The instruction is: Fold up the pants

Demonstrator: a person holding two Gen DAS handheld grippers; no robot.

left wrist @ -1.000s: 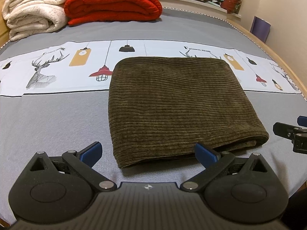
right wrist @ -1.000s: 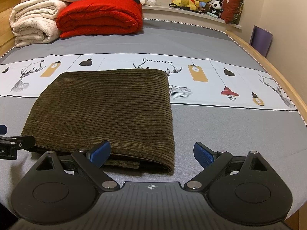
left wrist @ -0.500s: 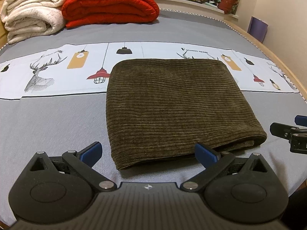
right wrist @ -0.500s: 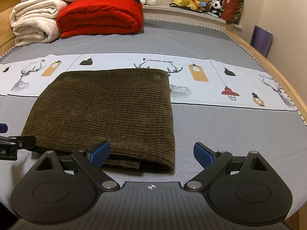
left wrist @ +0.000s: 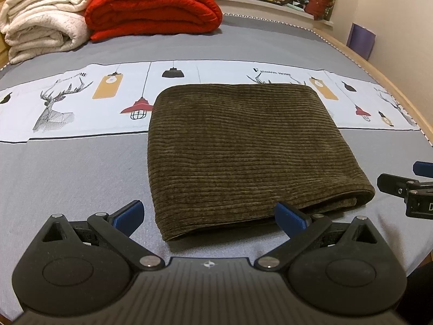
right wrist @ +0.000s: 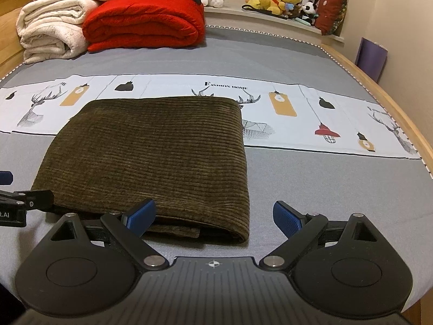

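Meanwhile both tools stay spread, pants (left wrist: 243, 146) unmoved.

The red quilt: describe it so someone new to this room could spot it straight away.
Look to the far end of the grey bed, past the folded corduroy pants. The red quilt lies folded there beside rolled cream blankets. It is the only bright red bundle on the bed.
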